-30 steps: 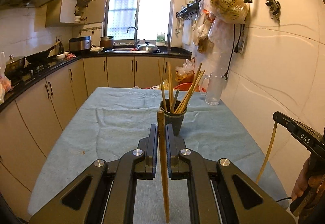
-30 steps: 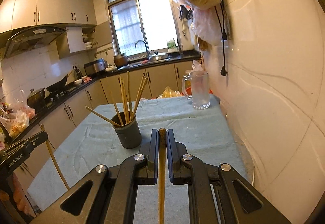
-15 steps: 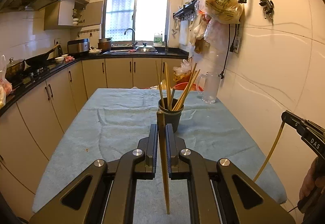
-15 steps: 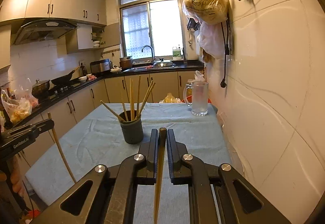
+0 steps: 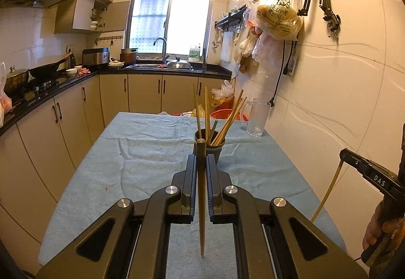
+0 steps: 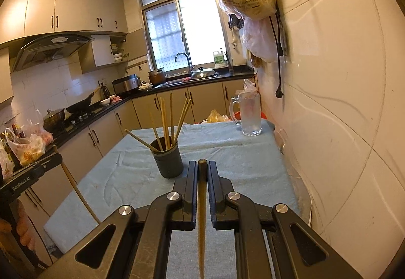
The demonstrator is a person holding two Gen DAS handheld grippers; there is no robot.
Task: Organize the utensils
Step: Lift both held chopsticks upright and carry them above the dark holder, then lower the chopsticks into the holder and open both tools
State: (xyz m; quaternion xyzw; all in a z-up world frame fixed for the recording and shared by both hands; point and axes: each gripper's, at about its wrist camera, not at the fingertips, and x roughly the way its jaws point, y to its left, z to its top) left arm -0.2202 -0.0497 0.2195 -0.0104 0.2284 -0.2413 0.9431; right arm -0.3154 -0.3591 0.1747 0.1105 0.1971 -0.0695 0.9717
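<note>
A dark grey holder [image 5: 215,150] [image 6: 169,160] stands upright mid-table with several wooden chopsticks [image 5: 229,118] [image 6: 165,119] leaning in it. My left gripper [image 5: 201,161] is shut on one wooden chopstick [image 5: 201,203] that hangs down between the jaws, held above the near table, short of the holder. My right gripper [image 6: 202,167] is shut on another chopstick [image 6: 201,215], also pointing down, to the right of the holder and nearer than it. Each gripper shows at the edge of the other's view: the right one [image 5: 341,153], the left one [image 6: 57,152].
The table [image 5: 152,152] wears a light blue cloth. A glass mug [image 5: 257,117] [image 6: 249,114] stands at the far right corner by the tiled wall. Bags hang on wall hooks [image 5: 278,16]. Kitchen cabinets and counter [image 5: 50,107] run along the left and back.
Both grippers have drawn back and risen a little from the holder, each still holding its chopstick. The holder looks smaller and farther in both views.
</note>
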